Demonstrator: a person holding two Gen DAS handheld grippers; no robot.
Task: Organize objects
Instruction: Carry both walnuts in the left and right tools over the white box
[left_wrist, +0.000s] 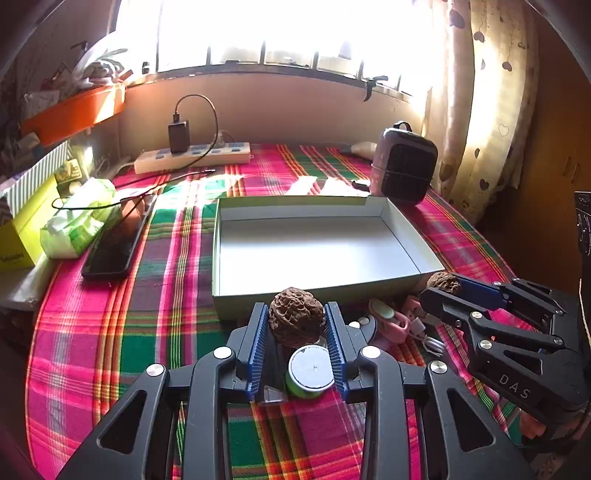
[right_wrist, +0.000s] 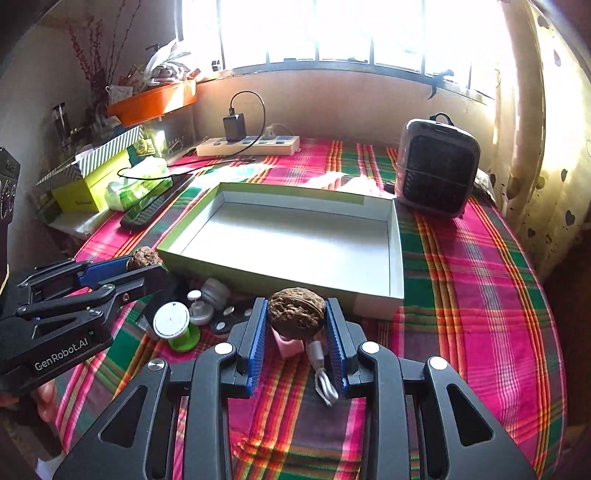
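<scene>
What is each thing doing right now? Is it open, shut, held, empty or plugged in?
Left tool: shut on left walnut.
Right tool: shut on right walnut.
Box: open, empty.
Charger: plugged into power strip.
Spool: lying on the cloth, not held.
Phone: lying flat, screen dark.

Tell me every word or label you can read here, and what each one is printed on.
"DAS": on the right gripper, seen from the left wrist.
"GenRobot.AI": on the left gripper, seen from the right wrist.
Yellow box: a dark word, too blurred to read.
Small green packet: print too small to read.
</scene>
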